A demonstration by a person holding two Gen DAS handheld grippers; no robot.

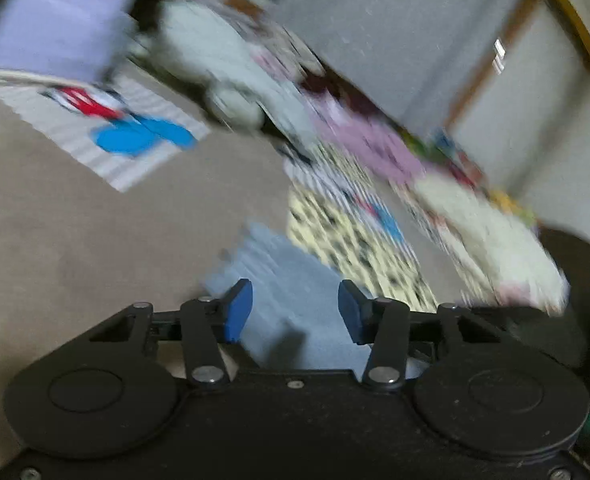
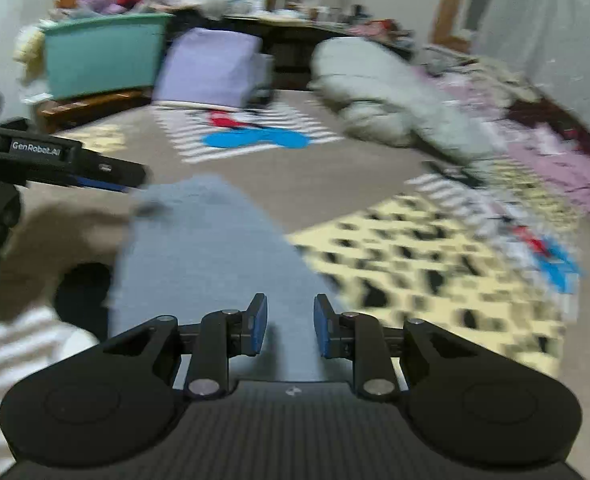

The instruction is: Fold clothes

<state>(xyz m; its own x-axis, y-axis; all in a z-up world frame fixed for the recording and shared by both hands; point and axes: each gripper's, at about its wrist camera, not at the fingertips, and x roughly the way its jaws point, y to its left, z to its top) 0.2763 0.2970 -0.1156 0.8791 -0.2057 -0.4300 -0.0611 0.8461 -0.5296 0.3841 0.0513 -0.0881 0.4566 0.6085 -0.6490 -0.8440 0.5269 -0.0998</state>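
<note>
A light blue garment (image 2: pixel 203 248) lies on the beige carpet, folded into a long strip; it also shows in the left wrist view (image 1: pixel 291 300). My left gripper (image 1: pixel 295 312) is open just above its near end, holding nothing. My right gripper (image 2: pixel 290 326) is open over the garment's near end, holding nothing. The left gripper's black body (image 2: pixel 55 160) reaches in from the left in the right wrist view, close to the garment's far end. Both views are blurred by motion.
A yellow and black patterned cloth (image 2: pixel 415 264) lies to the right of the garment. A striped cloth with blue shapes (image 2: pixel 251 136), a grey bundle (image 2: pixel 391 100), a lilac bundle (image 2: pixel 211 66) and a teal bin (image 2: pixel 103 56) lie beyond. Pink clothes (image 2: pixel 555 168) line the right wall.
</note>
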